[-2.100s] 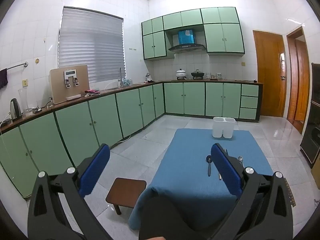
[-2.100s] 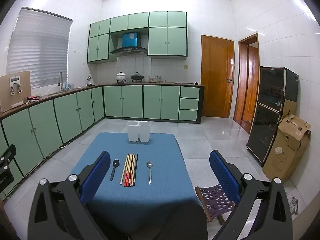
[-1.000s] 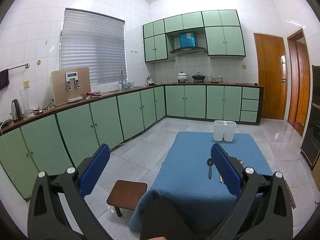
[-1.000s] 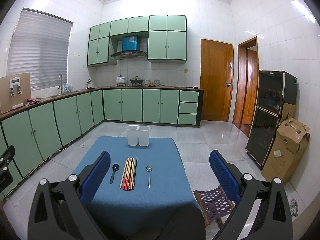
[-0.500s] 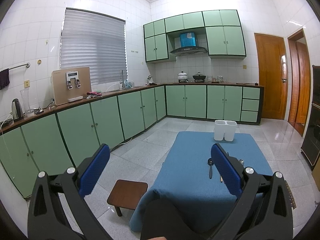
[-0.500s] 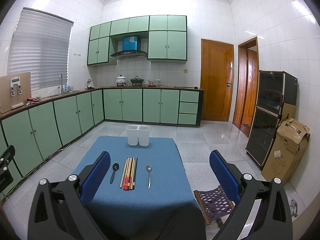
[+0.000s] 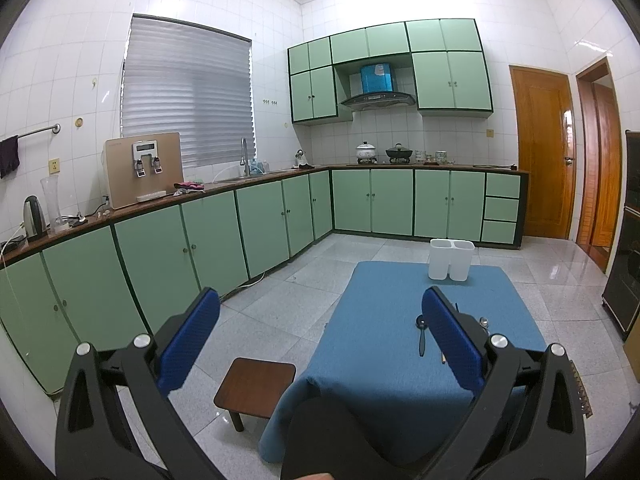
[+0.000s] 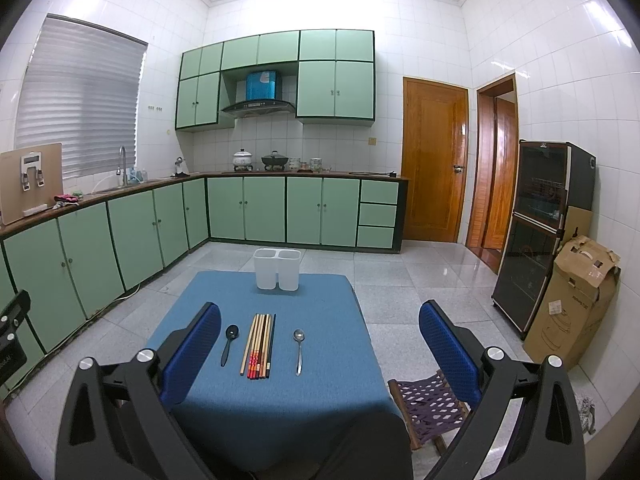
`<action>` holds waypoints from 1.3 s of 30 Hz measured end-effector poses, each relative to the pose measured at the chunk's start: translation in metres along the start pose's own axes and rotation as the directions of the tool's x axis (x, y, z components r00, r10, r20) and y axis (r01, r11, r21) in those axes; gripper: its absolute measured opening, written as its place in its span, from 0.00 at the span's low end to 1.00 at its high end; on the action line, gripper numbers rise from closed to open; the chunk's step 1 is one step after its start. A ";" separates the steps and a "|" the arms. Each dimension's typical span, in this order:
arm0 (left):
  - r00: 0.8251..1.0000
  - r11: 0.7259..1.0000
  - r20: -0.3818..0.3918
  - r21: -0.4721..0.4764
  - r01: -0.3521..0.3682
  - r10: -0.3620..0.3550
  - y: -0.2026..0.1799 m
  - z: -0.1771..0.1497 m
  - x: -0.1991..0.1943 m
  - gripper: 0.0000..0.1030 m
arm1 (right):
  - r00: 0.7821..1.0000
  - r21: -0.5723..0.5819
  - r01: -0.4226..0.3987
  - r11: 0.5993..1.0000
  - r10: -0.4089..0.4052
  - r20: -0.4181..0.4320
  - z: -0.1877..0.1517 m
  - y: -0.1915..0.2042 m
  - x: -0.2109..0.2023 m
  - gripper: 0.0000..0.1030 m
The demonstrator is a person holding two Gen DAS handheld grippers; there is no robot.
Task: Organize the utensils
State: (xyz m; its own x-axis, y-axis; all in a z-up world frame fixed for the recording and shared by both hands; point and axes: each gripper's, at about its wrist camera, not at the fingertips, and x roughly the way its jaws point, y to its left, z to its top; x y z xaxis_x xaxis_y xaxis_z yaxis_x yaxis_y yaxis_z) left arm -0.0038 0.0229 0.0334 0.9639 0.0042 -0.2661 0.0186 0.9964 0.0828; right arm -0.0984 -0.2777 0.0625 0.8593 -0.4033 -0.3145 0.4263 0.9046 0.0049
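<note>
At the centre of my right wrist view, on the blue worktop point(image 8: 320, 392), the chopsticks point(image 8: 259, 345) lie bundled between a black spoon point(image 8: 229, 344) and a metal spoon point(image 8: 299, 349). The white holder point(image 8: 277, 269) stands above them at the far edge. My right tool point(image 8: 320, 354) and left tool point(image 7: 320, 338) both hang spread apart, holding nothing.

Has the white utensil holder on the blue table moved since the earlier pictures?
No. In the right wrist view, the white utensil holder stands at the same far edge of the blue table, in line with the chopsticks; only the camera shifted.
</note>
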 end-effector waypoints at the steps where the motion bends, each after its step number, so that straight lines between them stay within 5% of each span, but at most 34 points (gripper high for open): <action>1: 1.000 1.000 0.000 0.000 0.000 0.000 0.000 0.000 0.000 0.95 | 1.000 0.000 0.000 1.000 0.000 -0.001 0.000 0.000 0.000 0.94; 33: 1.000 1.000 -0.004 0.001 0.006 -0.006 0.004 -0.005 0.004 0.95 | 1.000 -0.002 -0.001 1.000 0.001 -0.006 -0.001 0.001 0.000 0.94; 39: 0.995 0.998 -0.082 0.017 0.056 -0.054 0.001 -0.021 0.039 0.95 | 0.999 0.009 -0.023 1.000 0.023 -0.049 -0.009 -0.003 0.021 0.94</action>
State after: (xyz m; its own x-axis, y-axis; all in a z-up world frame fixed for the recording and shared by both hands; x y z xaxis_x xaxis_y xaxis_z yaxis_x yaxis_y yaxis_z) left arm 0.0286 0.0260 0.0028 0.9364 -0.0429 -0.3482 0.0767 0.9935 0.0840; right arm -0.0845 -0.2879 0.0479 0.8541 -0.3751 -0.3602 0.4093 0.9121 0.0208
